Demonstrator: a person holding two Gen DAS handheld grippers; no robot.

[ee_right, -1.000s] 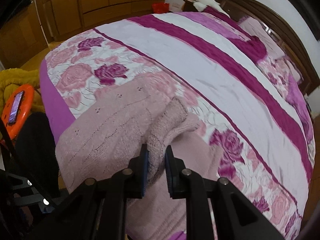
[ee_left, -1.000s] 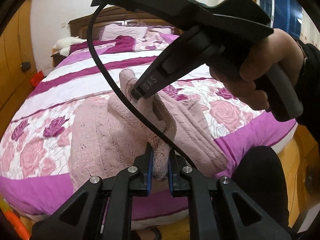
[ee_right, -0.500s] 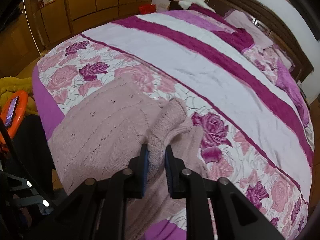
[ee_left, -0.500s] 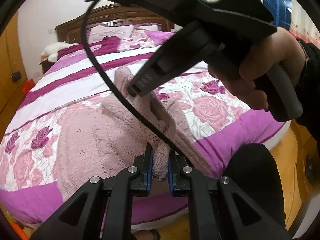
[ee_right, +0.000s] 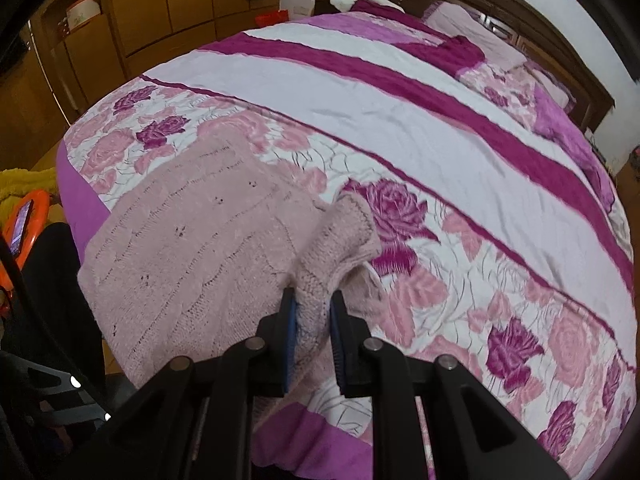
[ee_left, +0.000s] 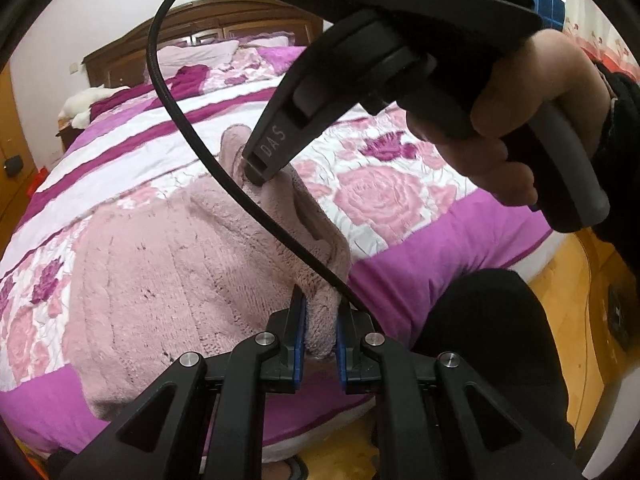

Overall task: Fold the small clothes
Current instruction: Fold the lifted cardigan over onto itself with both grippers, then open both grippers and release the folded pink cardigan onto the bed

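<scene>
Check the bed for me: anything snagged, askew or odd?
One thing: a black cable from the right tool drapes across the pink sweater beside the left tool. It might snag.

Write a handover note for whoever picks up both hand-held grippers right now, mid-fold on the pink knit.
Left hand-held gripper: shut on the pink knit sweater at its near edge.
Right hand-held gripper: shut on the same sweater, at a raised fold beside the sleeve cuff.
Sweater lies on the floral bedspread, near the bed's foot.
Done: one side lifted over the body.
Left: lay that fold flat, release, finish folding.
</scene>
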